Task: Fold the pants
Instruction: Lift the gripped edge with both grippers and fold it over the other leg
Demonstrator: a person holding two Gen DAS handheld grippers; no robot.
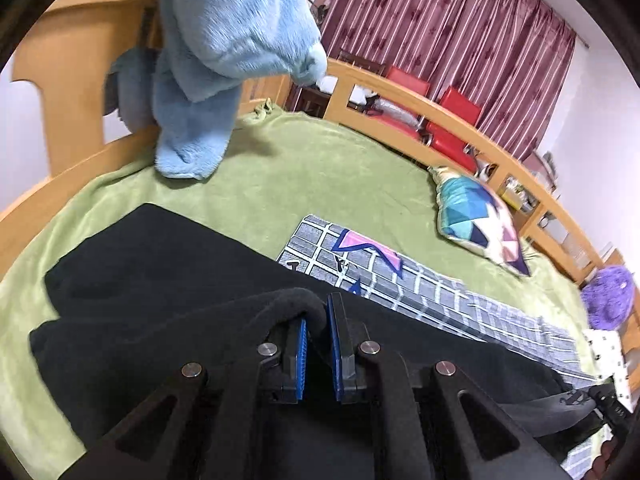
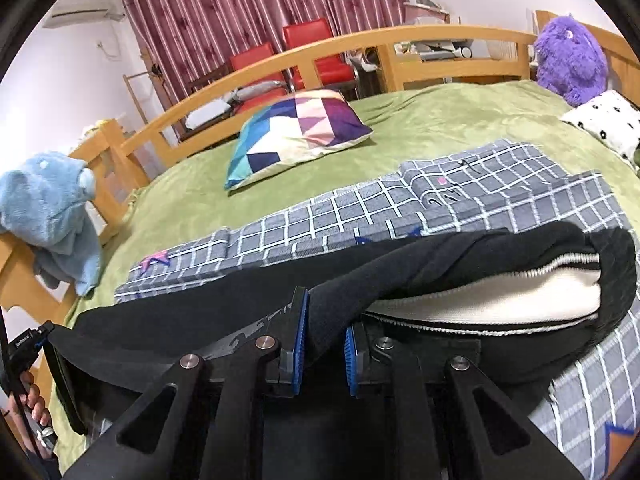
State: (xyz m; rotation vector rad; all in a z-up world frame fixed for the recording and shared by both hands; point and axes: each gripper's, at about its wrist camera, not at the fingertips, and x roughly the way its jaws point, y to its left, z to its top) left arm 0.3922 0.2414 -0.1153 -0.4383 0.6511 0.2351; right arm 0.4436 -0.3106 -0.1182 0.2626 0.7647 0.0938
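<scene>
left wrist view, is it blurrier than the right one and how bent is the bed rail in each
Left wrist view: motion-smeared, blue plush toy and cushion soft, wooden bed rail arcs steeply. Right wrist view: crisper, cushion pattern sharp, rail bows gently; both corners vignetted black.

The left tool point(image 1: 318, 344) points forward and downward, its blue-padded fingers point(image 1: 301, 354) drawn close together and pinching a fold of the black pants point(image 1: 160, 264). The right tool point(image 2: 326, 344) is angled downward likewise, its blue pads point(image 2: 298, 344) pressed on a thicker bunch of the same pants, so a little more gap stays between them. In the right wrist view, a bare hand point(image 2: 34, 404) grips the left tool's handle at the lower left edge.
</scene>
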